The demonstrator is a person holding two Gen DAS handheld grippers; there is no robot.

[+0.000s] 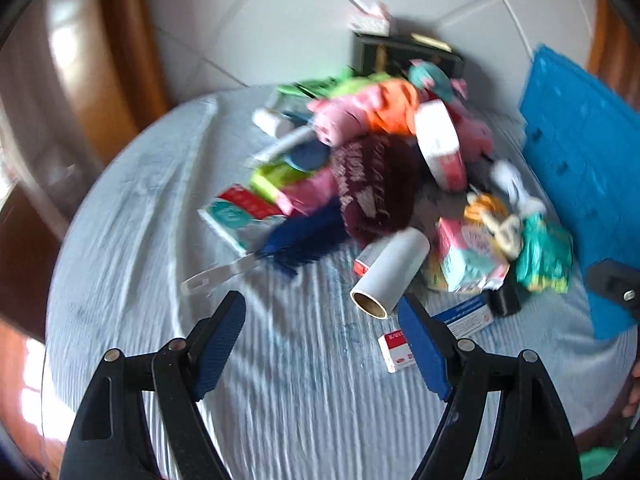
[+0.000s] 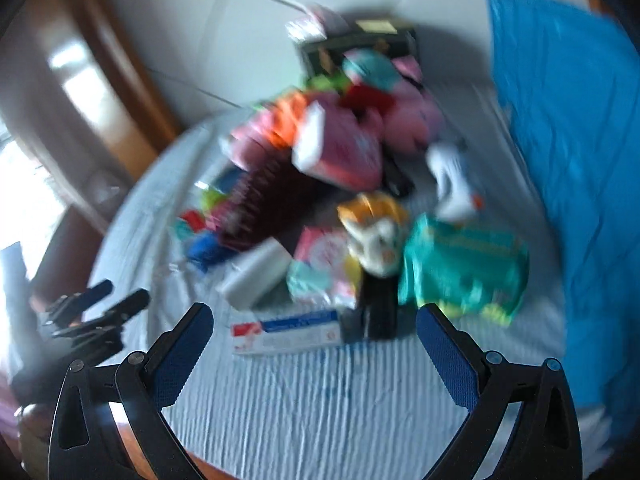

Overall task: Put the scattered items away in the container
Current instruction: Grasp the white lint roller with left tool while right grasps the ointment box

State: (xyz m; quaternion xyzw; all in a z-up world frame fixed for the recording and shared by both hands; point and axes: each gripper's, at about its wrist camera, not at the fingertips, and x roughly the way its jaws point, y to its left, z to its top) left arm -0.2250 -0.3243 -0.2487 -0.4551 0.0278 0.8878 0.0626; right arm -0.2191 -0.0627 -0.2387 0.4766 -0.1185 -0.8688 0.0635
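Pale striped sheet [image 1: 280,380] covered w/ scattered pile, lint roller [image 1: 390,270] near centre, blue container [image 1: 580,168] at right, left gripper [image 1: 322,338] & right gripper [image 2: 314,344] both gaped wide, nothing held.

On the pale ribbed cloth [image 1: 280,400] lies one heap of mixed items. It holds one white paper roll with a cardboard core [image 1: 390,274], one dark blue duster with a white plastic handle [image 1: 280,248], one maroon knitted hat with white lettering [image 1: 372,188] and one green crinkled packet [image 2: 460,272]. One flat white-and-blue box [image 2: 286,332] lies at the near edge. One blue plastic crate [image 1: 580,152] stands to the right. Two grippers show, each with two blue-padded fingers [image 1: 218,344]. The rest is too blurred to count.
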